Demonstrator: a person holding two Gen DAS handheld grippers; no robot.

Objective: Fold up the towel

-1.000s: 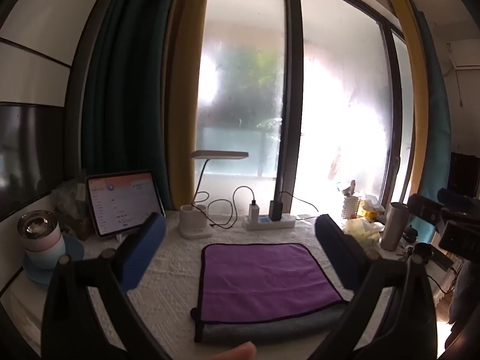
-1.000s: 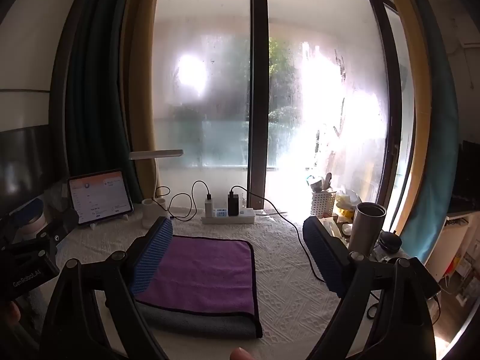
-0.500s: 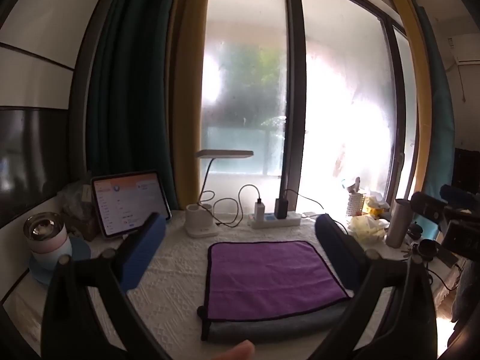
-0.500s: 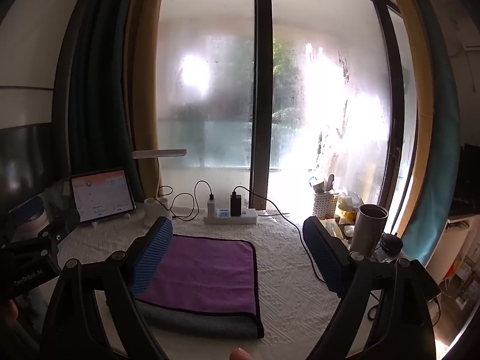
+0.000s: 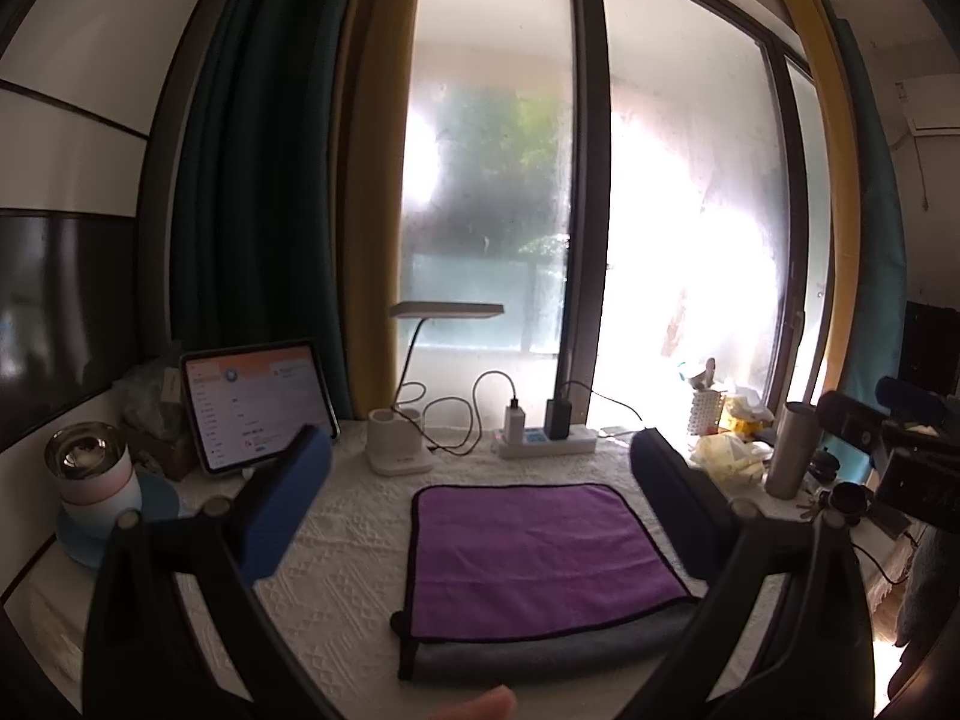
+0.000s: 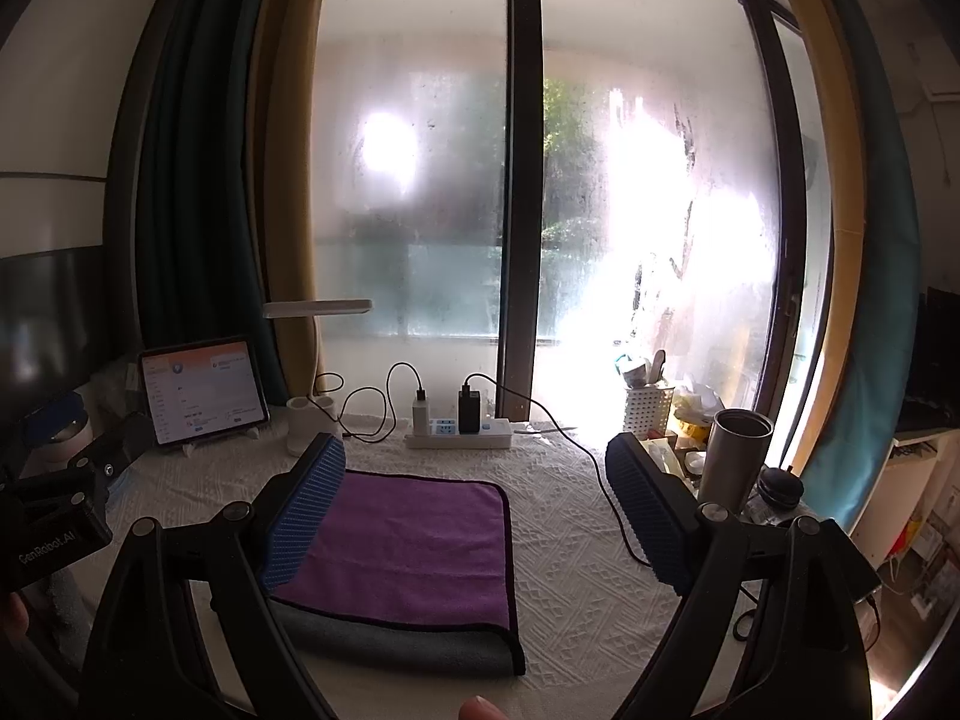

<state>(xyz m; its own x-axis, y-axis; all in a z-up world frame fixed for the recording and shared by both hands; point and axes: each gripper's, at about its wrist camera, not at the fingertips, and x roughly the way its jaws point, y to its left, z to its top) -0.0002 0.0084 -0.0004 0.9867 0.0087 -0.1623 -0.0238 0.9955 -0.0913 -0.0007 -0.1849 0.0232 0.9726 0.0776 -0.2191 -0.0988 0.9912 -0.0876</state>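
Note:
A towel (image 5: 534, 552), purple on top with a grey underside and dark trim, lies folded flat on the white textured tablecloth (image 5: 348, 570). It also shows in the right wrist view (image 6: 408, 546). My left gripper (image 5: 480, 510) is open and empty, held above the towel's near edge with its blue pads (image 5: 282, 510) wide apart. My right gripper (image 6: 474, 516) is open and empty too, above the towel's right part. Each gripper's body shows at the edge of the other's view.
At the back stand a tablet (image 5: 258, 405), a desk lamp (image 5: 444, 312), a power strip with chargers and cables (image 5: 546, 441), and a pink cup on a blue coaster (image 5: 96, 471). A steel tumbler (image 6: 735, 459), a white holder (image 6: 645, 411) and clutter sit at the right.
Both grippers have drifted slightly back and up from the table. The towel has not moved and both grippers stay open.

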